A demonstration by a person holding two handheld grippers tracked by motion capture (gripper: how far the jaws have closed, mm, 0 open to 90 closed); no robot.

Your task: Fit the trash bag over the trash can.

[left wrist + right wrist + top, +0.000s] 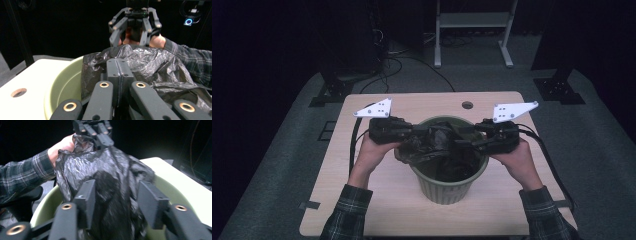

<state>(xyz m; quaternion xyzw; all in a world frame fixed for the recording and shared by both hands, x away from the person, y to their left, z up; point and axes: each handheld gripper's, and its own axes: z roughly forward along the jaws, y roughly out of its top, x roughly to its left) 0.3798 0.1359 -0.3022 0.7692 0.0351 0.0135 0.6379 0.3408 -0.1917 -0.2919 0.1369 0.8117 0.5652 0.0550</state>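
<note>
A pale green bin [447, 187] stands mid-table with a crumpled black plastic bag [437, 145] over its mouth. My left gripper [417, 131] reaches in from the left rim, and in the left gripper view it [117, 67] is shut on a fold of the bag [150, 62] above the bin's wall [67, 82]. My right gripper [462, 137] comes in from the right rim. In the right gripper view its jaws [117, 182] stand apart with the bag [100, 165] bulging between them, the pads not clearly pressing. Across the bag, the left gripper [105, 141] pinches the bag's far edge.
The light wooden table [377, 200] has a round cable hole [467, 105] behind the bin. A white-framed stand [472, 20] and loose cables lie on the dark floor beyond. Both plaid sleeves enter from the table's near edge.
</note>
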